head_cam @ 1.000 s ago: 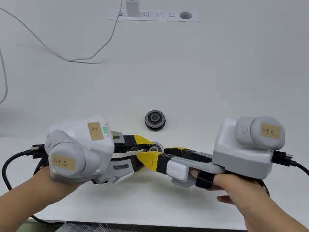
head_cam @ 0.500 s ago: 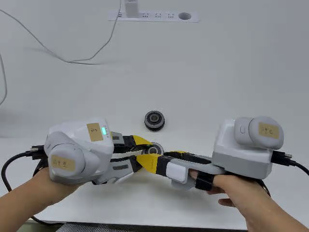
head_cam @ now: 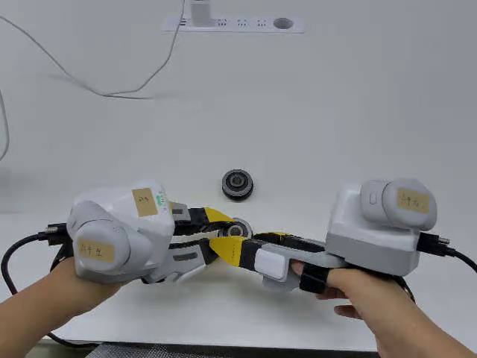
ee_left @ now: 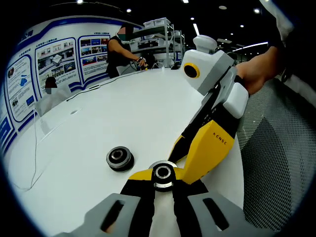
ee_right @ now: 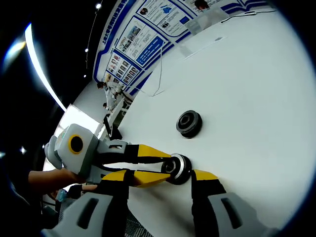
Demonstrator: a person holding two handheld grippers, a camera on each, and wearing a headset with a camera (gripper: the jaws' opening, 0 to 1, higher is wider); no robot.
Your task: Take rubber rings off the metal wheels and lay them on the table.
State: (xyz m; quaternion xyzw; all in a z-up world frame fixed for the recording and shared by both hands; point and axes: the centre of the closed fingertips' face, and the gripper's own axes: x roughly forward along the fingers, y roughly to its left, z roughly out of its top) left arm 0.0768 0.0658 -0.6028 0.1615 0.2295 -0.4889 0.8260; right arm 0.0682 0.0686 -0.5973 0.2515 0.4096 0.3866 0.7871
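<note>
Left gripper [ee_left: 163, 178] clamps the black-ringed metal wheel [ee_right: 177, 168]. Right gripper [ee_right: 176, 178] straddles it, can't tell if it's squeezing; a twin wheel [head_cam: 238, 183] sits farther back.

Matt white table [head_cam: 335, 112], shiny metal wheel [ee_left: 163, 175]

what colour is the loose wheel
The loose wheel is black, grey at the centre; clearest in left gripper view.

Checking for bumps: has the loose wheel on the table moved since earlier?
No. The loose wheel and the power strip drift slightly left together, so only the camera moved.
</note>
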